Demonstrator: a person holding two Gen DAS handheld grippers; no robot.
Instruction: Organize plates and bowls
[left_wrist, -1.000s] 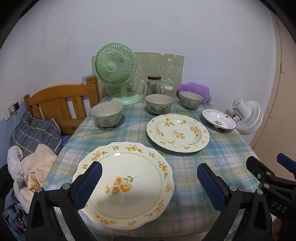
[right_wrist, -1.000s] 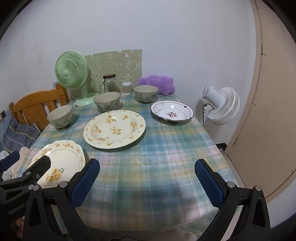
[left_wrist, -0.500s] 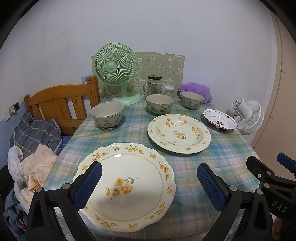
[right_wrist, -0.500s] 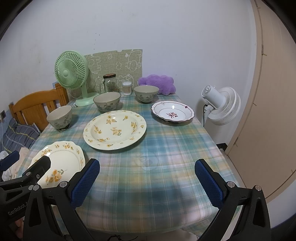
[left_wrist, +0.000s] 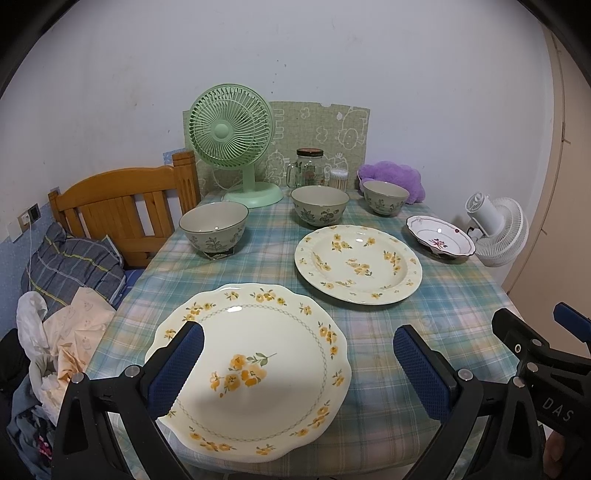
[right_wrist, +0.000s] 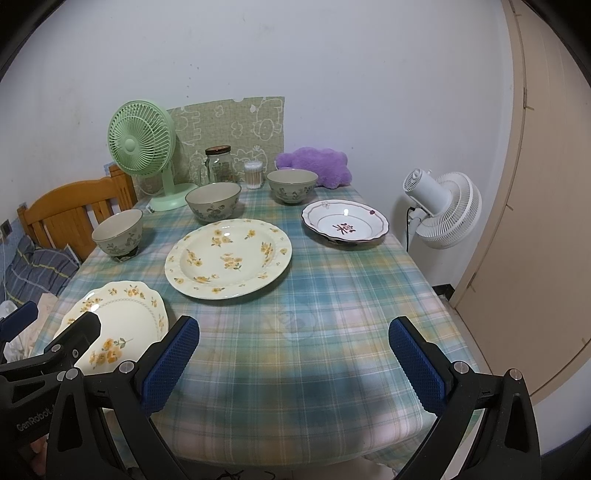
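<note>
A scalloped yellow-flower plate (left_wrist: 255, 365) lies at the table's near left, also in the right wrist view (right_wrist: 118, 325). A larger yellow-flower plate (left_wrist: 358, 264) (right_wrist: 228, 257) lies mid-table. A white deep plate with a red motif (left_wrist: 440, 240) (right_wrist: 345, 226) sits at the right. Three grey-green bowls stand behind: left (left_wrist: 213, 229) (right_wrist: 117, 235), middle (left_wrist: 320, 205) (right_wrist: 213, 201), right (left_wrist: 385, 196) (right_wrist: 292, 185). My left gripper (left_wrist: 297, 354) is open over the scalloped plate. My right gripper (right_wrist: 293, 350) is open above the bare cloth.
A green desk fan (left_wrist: 236, 136), a glass jar (left_wrist: 309, 168), a cotton-swab tub (left_wrist: 338, 178) and a purple cushion (left_wrist: 391, 177) stand at the table's back. A wooden chair (left_wrist: 122, 206) with clothes stands left. A white floor fan (right_wrist: 443, 210) and a door (right_wrist: 546, 221) are right.
Both views have shifted slightly: the plates sit a little lower and nearer in frame. Both grippers stay open and nothing on the table has moved.
</note>
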